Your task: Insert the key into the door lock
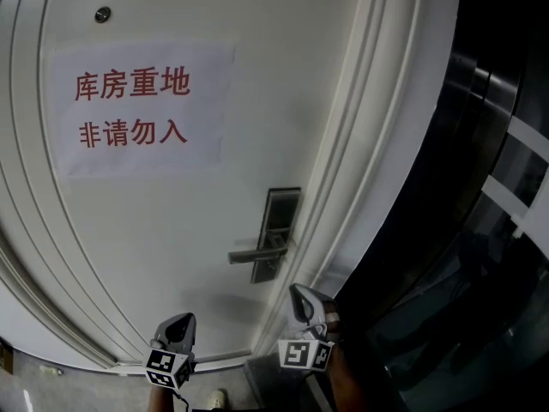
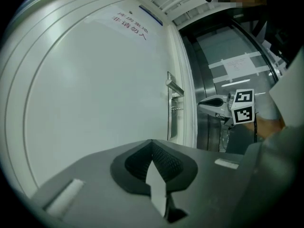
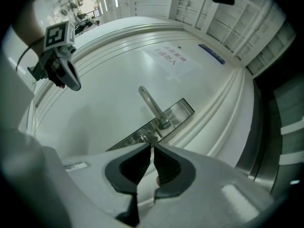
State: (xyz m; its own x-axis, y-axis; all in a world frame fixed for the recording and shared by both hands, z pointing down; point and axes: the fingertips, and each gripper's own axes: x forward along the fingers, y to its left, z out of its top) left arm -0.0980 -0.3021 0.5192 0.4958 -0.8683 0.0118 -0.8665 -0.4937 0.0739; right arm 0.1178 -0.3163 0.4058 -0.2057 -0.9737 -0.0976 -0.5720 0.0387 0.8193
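The white door (image 1: 171,230) carries a steel lock plate (image 1: 283,217) with a lever handle (image 1: 257,253). In the left gripper view a small key-like piece (image 2: 177,109) sticks out of the plate (image 2: 170,125) below the handle (image 2: 175,87). The right gripper view shows the round keyhole (image 3: 142,138) just beyond my right gripper (image 3: 151,147), which is shut with nothing between its pads. That gripper (image 1: 302,297) hangs a short way off the plate, apart from it (image 2: 203,103). My left gripper (image 1: 177,326) is lower left of the lock, off the door, and its pads (image 2: 152,144) meet at the tip.
A paper sign (image 1: 137,110) with red characters is taped high on the door, under a peephole (image 1: 102,14). The moulded door frame (image 1: 369,187) runs along the lock's right side. Beyond it stands a dark glass and metal panel (image 1: 480,230).
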